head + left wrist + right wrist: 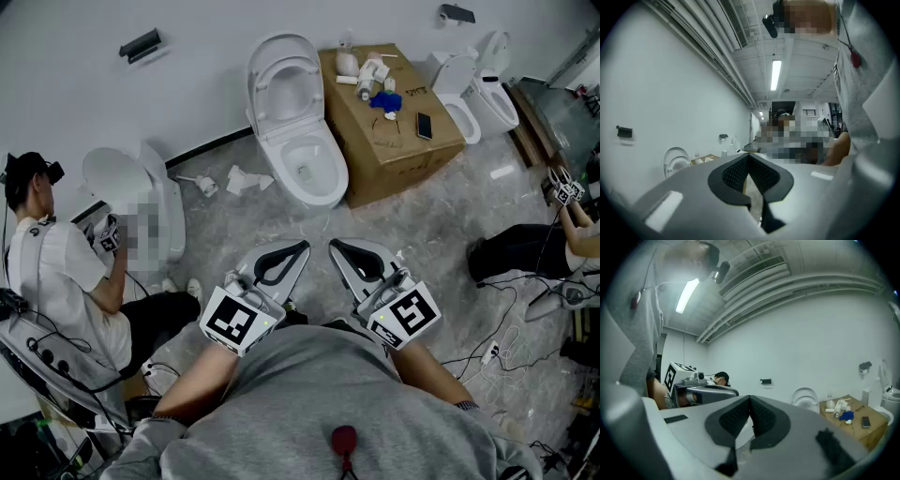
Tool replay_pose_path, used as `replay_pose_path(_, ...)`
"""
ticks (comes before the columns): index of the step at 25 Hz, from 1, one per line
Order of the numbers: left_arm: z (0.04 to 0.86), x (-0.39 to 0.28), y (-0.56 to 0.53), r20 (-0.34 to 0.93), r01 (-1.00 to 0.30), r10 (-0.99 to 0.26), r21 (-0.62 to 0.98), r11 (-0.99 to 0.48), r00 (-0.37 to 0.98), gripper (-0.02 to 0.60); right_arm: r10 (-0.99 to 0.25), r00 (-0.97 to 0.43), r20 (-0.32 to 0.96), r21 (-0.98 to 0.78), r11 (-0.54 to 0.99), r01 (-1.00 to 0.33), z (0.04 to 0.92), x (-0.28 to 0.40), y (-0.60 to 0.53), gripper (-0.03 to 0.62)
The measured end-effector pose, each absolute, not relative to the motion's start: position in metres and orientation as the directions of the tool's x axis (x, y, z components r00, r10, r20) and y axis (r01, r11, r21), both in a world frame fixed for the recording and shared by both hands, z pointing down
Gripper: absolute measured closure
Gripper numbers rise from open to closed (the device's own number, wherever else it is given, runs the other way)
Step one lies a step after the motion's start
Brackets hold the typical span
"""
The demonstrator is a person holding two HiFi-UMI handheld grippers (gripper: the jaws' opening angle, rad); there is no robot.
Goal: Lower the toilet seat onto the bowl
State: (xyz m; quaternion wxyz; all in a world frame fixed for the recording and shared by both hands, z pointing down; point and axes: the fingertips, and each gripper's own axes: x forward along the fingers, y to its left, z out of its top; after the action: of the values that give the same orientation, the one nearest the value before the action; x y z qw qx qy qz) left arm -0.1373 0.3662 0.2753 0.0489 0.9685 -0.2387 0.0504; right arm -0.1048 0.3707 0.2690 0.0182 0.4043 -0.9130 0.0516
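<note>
A white toilet (314, 169) stands against the far wall, with its seat and lid (284, 80) raised upright. The same toilet shows small and far off in the left gripper view (675, 161) and in the right gripper view (805, 398). My left gripper (298, 249) and right gripper (336, 247) hover side by side close to my body, well short of the bowl. Both point toward it. The left gripper's (748, 157) tips meet with nothing between them. The right gripper's (750, 399) tips are also together and hold nothing.
A cardboard box (389, 117) with small items stands right of the toilet, and another toilet (478, 94) beyond it. At left a seated person (56, 272) works at a third toilet (141, 197). Paper scraps (239, 180) and cables (506, 337) lie on the floor.
</note>
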Motion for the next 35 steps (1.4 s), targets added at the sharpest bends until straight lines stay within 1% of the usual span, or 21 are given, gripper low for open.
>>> replay_pose_path(12,0.276,-0.143,0.365,0.106,-0.457,-0.452,0.03,-0.889,0.886,0.572,-0.747,-0.66,0.078,-0.064,0.657,-0.751,0.27,-0.108,0.364,0.58)
replay_pose_path(17,0.279,-0.154,0.349,0.099,-0.474,-0.468,0.054,-0.879,0.878,0.572,-0.759,-0.646,0.08,-0.074,0.642,-0.763,0.273,-0.111,0.351,0.58)
replay_pose_path(21,0.278,-0.162,0.335,0.077,-0.461,-0.457,0.039,-0.887,0.886,0.572,-0.771,-0.631,0.086,-0.077,0.627,-0.776,0.273,-0.116,0.339,0.58)
replay_pose_path(35,0.291,-0.186,0.294,0.084,-0.422,-0.418,0.033,-0.906,0.905,0.572,-0.782,-0.612,0.118,-0.081,0.606,-0.791,0.283,-0.14,0.303,0.58)
